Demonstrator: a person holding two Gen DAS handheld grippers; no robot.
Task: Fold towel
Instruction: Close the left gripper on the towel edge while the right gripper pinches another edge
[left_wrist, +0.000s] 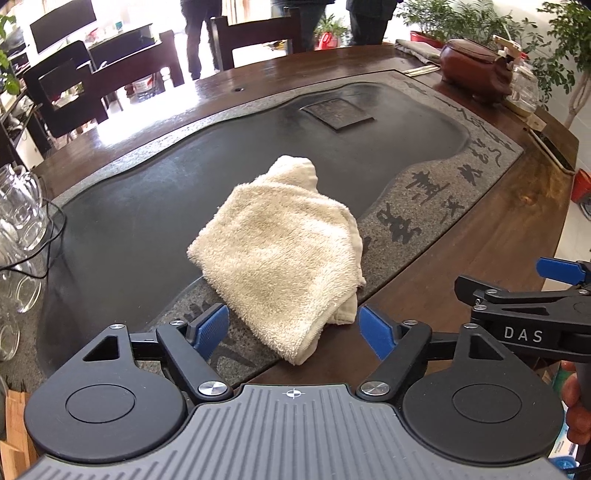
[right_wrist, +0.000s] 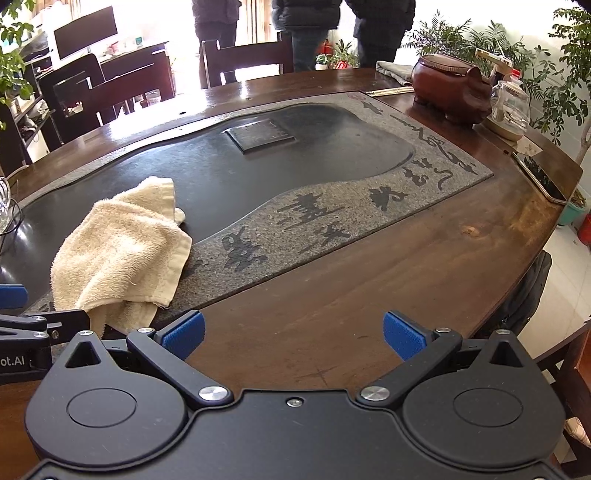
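Observation:
A cream terry towel (left_wrist: 284, 254) lies bunched and loosely folded on the stone tea tray (left_wrist: 147, 221), its near end hanging over the tray's front rim. My left gripper (left_wrist: 293, 330) is open, its blue pads on either side of the towel's near end. In the right wrist view the towel (right_wrist: 118, 247) sits at the left. My right gripper (right_wrist: 293, 334) is open over bare wood to the right of the towel, with nothing between its fingers. The right gripper (left_wrist: 554, 273) also shows at the right edge of the left wrist view.
The tray is set into a large wooden table (right_wrist: 351, 295). Glass jars (left_wrist: 18, 214) and a black cable stand at the left. A brown pig-shaped pot (right_wrist: 450, 88) and a glass teapot (right_wrist: 511, 107) stand at the far right. Dark chairs (right_wrist: 243, 59) and standing people are beyond.

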